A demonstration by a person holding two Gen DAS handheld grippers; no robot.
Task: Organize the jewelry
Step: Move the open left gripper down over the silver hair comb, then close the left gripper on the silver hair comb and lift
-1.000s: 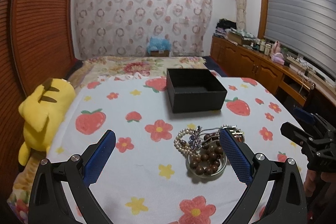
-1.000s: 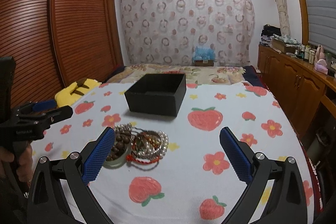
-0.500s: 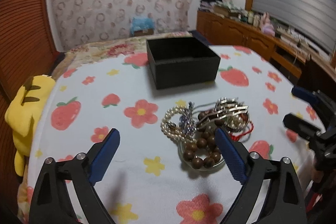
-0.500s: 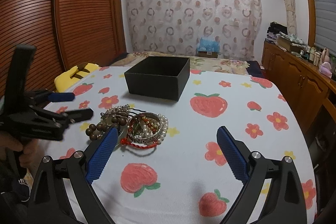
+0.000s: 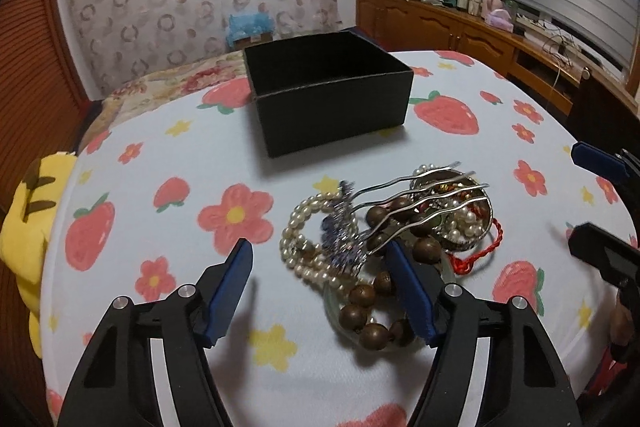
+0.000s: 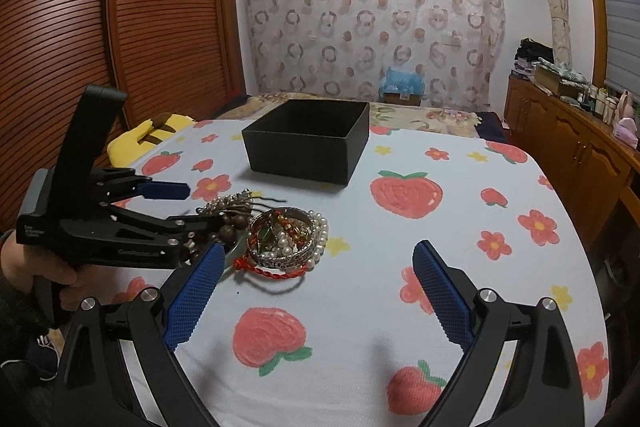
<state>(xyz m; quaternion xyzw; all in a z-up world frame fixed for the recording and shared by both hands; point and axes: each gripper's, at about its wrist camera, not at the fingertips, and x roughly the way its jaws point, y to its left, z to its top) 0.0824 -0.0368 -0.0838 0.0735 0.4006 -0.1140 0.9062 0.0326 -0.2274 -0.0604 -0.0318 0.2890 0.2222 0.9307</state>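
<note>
A pile of jewelry lies on the strawberry-print cloth [image 5: 132, 187]: a pearl bracelet [image 5: 304, 235], a silver hair comb [image 5: 420, 195], a brown wooden bead bracelet [image 5: 372, 307] and a bangle [image 6: 286, 251] with a red cord [image 5: 476, 255]. Behind it stands an open black box [image 5: 328, 99] [image 6: 308, 143]. My left gripper [image 5: 318, 247] [image 6: 188, 207] is low over the pile's left part. Its jaws are closing with the pearls and the comb's ornament between them, and the pads do not press on anything. My right gripper [image 6: 318, 255] is open and empty, just short of the pile.
A yellow plush toy [image 5: 24, 239] [image 6: 148, 139] lies at the cloth's left edge. A wooden slatted wardrobe [image 6: 120, 47] stands on the left. Low wooden cabinets [image 6: 580, 155] with clutter run along the right. A hand [image 6: 24, 263] holds the left gripper's handle.
The left gripper has come forward and down onto the jewelry pile, and its jaws have narrowed. The right gripper has hardly moved.
</note>
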